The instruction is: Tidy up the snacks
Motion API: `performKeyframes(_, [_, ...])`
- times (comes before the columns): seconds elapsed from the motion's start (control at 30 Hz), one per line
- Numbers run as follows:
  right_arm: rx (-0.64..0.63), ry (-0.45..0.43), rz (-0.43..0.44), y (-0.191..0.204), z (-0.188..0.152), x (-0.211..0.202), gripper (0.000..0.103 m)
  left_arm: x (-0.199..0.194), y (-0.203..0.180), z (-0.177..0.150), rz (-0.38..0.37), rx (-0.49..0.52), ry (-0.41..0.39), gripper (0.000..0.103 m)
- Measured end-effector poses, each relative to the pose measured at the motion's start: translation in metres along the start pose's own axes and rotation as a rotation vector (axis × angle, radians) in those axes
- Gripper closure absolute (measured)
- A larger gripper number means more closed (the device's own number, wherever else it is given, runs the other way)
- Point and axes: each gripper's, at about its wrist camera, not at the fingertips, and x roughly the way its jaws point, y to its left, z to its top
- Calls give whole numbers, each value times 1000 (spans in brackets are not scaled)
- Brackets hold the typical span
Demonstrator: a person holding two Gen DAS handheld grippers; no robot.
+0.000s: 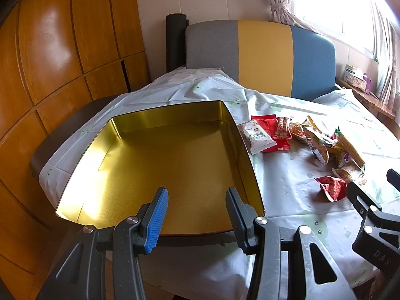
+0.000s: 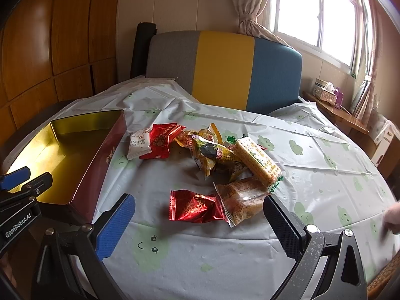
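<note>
An open tin box, gold inside and red outside, sits at the table's left; it also shows in the right wrist view. It holds nothing. A pile of snack packets lies to its right, also in the left wrist view. A red foil packet and a brown cake packet lie nearest. My left gripper is open and empty above the box's near edge. My right gripper is open wide, its fingers on either side of the red foil and brown packets.
The table has a white cloth with green prints. A grey, yellow and blue chair back stands behind it. Wooden cabinets are on the left. A tissue box sits on a side shelf under the window.
</note>
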Motion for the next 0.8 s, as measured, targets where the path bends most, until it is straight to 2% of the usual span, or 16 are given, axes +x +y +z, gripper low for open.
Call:
performKeyframes(0.3, [-3, 5, 3, -4, 2, 2, 0, 0, -1, 0, -8, 3, 9, 54])
performKeyframes(0.4, [28, 19, 26, -18, 9, 5, 0, 0, 0, 1, -34, 8, 13, 54])
performKeyframes(0.47, [47, 16, 20, -33, 19, 7, 0, 0, 0, 4, -107, 1, 29, 54])
performKeyframes(0.53, [86, 20, 30, -57, 32, 11, 0, 0, -1, 8, -197, -2, 42, 48])
performKeyframes(0.57, [107, 28, 36, -69, 39, 13, 0, -1, -3, 10, -239, -2, 47, 41])
performKeyframes(0.63, [140, 60, 58, -97, 53, 21, 0, -3, -12, 16, -309, 14, 54, 40])
performKeyframes(0.8, [167, 150, 65, -152, 72, 44, 0, -3, -52, 28, -409, 138, 71, 40])
